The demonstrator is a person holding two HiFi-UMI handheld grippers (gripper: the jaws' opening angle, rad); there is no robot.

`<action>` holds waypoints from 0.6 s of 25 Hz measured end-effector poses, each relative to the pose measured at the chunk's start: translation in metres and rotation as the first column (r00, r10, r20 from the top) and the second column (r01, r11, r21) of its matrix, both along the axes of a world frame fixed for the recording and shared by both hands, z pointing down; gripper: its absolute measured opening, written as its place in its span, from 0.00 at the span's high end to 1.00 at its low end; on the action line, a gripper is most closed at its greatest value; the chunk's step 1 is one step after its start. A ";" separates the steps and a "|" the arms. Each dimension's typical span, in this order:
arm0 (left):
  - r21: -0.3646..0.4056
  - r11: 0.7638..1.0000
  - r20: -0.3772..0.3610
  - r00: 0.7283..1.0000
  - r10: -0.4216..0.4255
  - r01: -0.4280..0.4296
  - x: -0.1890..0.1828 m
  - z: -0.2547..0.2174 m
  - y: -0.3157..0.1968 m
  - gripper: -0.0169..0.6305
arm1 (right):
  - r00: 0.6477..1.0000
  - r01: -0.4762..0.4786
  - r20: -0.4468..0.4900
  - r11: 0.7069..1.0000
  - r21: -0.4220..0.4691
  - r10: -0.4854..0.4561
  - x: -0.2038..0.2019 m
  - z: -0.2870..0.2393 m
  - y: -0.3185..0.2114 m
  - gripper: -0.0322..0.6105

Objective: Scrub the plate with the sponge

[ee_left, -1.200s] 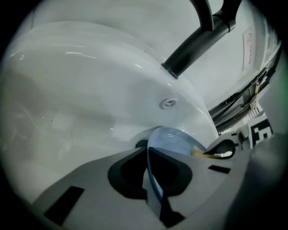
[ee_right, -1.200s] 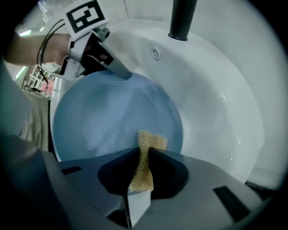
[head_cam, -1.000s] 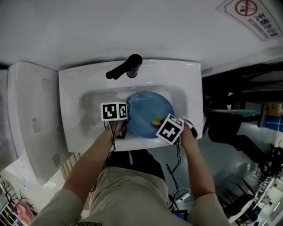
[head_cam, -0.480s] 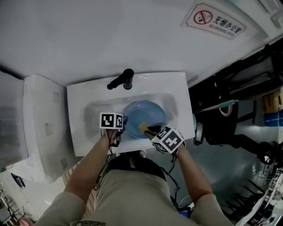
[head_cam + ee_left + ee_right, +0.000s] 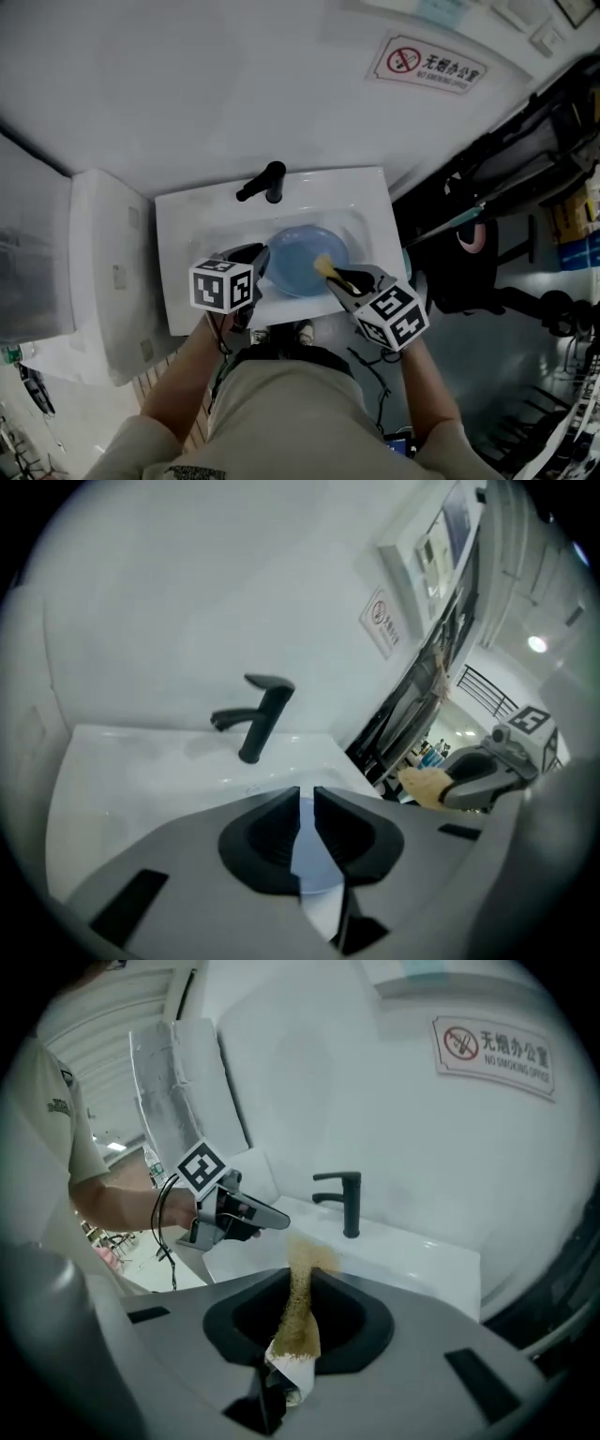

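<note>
Plate (image 5: 302, 255): blue and round, lying flat in the basin of the sink (image 5: 187, 246), in the basin's right half in the head view; a sliver of its blue also shows through the slit of the left jaws (image 5: 302, 847).

Sponge (image 5: 324, 266): yellow, clamped on edge in the right jaws and sticking out past their tips; in the head view over the plate's rim at about 4 o'clock; whether touching the plate or hanging above it, cannot tell.

Right gripper (image 5: 339, 277): clenched on the sponge, pads pressing both flat sides in the right gripper view (image 5: 300, 1288); comes in from 5 o'clock of the plate, pointing toward 11 o'clock; marker cube behind the jaws, toward the person.

Left gripper (image 5: 249, 255): jaws just been closing, now nearly together with a thin slit left between them (image 5: 307, 799); nothing gripped in that slit, only the plate visible beyond it; sits at 8 o'clock of the plate, beside its left rim, over the sink's front edge.

Tap (image 5: 265, 183): black, standing on the back rim of the sink at 12 o'clock of the plate, spout turned toward 9 o'clock.

Sink: white, rectangular, set against the white wall (image 5: 234, 84).

Sign (image 5: 427, 64): no-smoking notice on the wall, at 1 o'clock of the sink.

Person: forearms (image 5: 183, 375) reaching in from 6 o'clock, one to each gripper.
</note>
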State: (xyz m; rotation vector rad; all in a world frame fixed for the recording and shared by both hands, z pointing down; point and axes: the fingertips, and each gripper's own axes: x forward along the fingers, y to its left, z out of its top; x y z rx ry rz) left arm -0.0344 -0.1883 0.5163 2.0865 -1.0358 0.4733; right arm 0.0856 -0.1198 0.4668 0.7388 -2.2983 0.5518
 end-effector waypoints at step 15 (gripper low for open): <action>0.488 0.866 0.116 0.992 0.057 -0.107 0.003 -0.212 0.025 0.96 | 0.968 -0.184 0.223 0.927 0.328 0.114 -0.018 -0.146 0.000 0.84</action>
